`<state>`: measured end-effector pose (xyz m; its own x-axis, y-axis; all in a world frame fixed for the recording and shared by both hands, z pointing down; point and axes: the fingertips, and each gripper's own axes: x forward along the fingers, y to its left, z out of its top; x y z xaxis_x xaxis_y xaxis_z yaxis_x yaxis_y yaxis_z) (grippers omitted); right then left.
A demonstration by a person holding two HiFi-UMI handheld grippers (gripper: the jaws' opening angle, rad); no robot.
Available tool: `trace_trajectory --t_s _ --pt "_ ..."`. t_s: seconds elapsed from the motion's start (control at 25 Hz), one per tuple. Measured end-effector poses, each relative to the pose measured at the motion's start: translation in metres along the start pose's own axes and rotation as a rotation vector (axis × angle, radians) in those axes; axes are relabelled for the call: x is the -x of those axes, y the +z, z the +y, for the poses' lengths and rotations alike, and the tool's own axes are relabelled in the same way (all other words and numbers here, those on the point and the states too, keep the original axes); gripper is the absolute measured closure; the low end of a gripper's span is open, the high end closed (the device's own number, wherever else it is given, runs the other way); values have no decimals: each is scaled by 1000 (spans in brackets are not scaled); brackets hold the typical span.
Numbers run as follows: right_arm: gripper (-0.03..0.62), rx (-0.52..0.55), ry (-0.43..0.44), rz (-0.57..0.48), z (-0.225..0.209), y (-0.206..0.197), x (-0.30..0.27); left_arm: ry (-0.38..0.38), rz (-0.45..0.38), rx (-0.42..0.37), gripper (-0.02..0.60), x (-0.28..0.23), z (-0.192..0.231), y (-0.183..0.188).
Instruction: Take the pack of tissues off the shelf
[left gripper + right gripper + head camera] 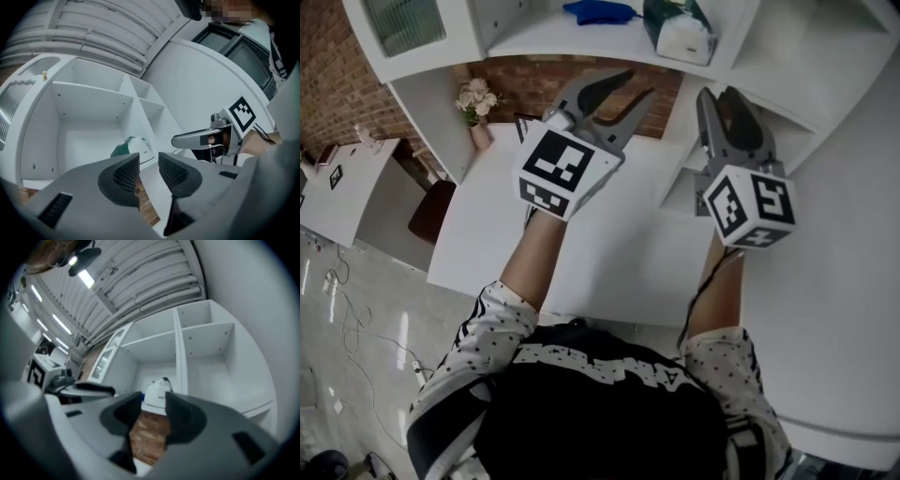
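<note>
The pack of tissues (678,28), green with a white end, lies on the white shelf (581,42) at the top of the head view. Both grippers hang below it over the white table, apart from it. My left gripper (639,82) points up and right at the shelf with its jaws open and empty. My right gripper (722,94) stands to its right, open and empty too. In the left gripper view the pack (133,147) shows beyond the open jaws (149,161). In the right gripper view the pack (157,397) sits just past the jaw gap (154,404).
A blue object (600,11) lies on the shelf left of the pack. A pink vase of flowers (476,103) stands at the table's (609,244) far left, by a brick wall (534,84). White shelf dividers (731,52) flank the pack's compartment.
</note>
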<state>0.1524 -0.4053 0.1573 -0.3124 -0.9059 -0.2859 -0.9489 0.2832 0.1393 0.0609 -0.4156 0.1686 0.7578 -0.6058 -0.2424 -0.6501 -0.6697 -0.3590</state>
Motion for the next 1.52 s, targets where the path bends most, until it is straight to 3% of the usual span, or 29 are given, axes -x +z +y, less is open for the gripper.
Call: trace_trajectory --t_s 0.44,0.88,1.12,1.4,1.52 --pt "405 44 -27 60 -21 -1 -49 -5 74 -18 405 -57 38 -7" --pt "394 76 -29 118 -28 -13 -79 -23 129 -29 382 -92 51 -14" --pt "393 82 -31 109 -31 -11 -86 -20 189 -101 382 -105 53 -16" --pt "393 93 -26 109 -31 -7 -90 -36 250 -112 383 -112 53 -18" --pt "393 91 -17 101 -29 -5 -90 -31 279 -137 418 -113 55 -21"
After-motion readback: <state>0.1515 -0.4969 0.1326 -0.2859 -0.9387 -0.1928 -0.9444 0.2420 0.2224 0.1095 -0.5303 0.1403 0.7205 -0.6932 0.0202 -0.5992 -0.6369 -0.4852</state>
